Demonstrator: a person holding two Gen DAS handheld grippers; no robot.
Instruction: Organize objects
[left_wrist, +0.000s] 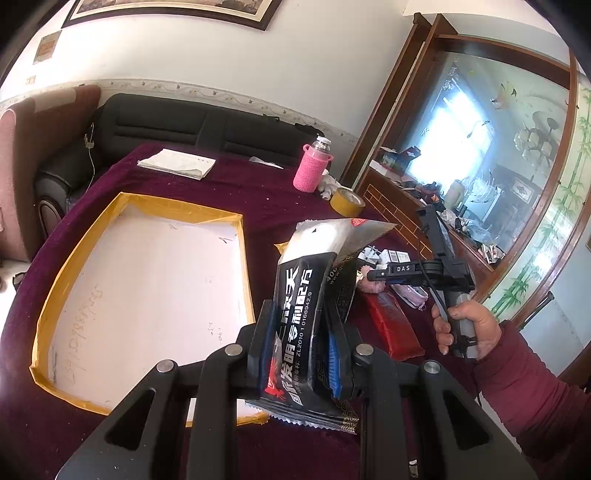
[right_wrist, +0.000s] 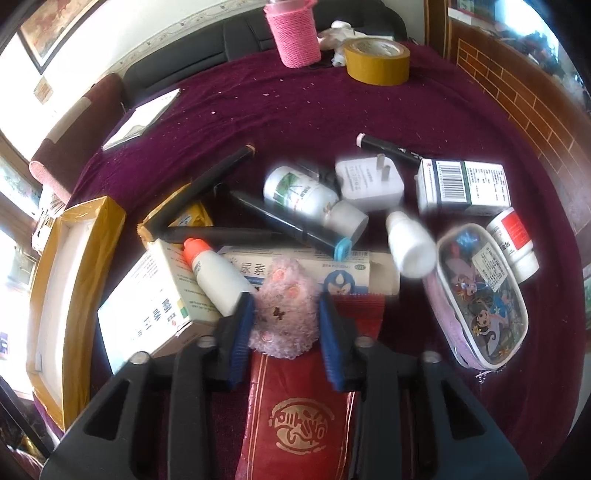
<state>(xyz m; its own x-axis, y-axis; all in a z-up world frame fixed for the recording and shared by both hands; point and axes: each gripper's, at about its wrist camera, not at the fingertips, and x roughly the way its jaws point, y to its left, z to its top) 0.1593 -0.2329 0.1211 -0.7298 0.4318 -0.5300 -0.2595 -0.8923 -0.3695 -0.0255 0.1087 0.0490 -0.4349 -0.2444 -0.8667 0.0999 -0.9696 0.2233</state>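
My left gripper (left_wrist: 301, 343) is shut on a black foil packet (left_wrist: 299, 314) with white lettering, held upright above the table by the right edge of the shallow yellow-taped box (left_wrist: 155, 288). My right gripper (right_wrist: 286, 325) has its blue pads on either side of a pink fluffy toy (right_wrist: 284, 306) that lies on a red packet (right_wrist: 299, 413); it looks closed on the toy. The right gripper also shows in the left wrist view (left_wrist: 376, 275), held by a hand. Medicine boxes, white bottles (right_wrist: 306, 194), pens, a plug (right_wrist: 369, 181) and a cartoon pouch (right_wrist: 480, 295) lie in a pile beyond it.
A pink-sleeved bottle (left_wrist: 310, 166) and a roll of yellow tape (left_wrist: 347, 201) stand at the table's far side on the purple cloth. A paper stack (left_wrist: 177, 162) lies at the far left. A black sofa (left_wrist: 166, 125) is behind the table, a mirrored cabinet at right.
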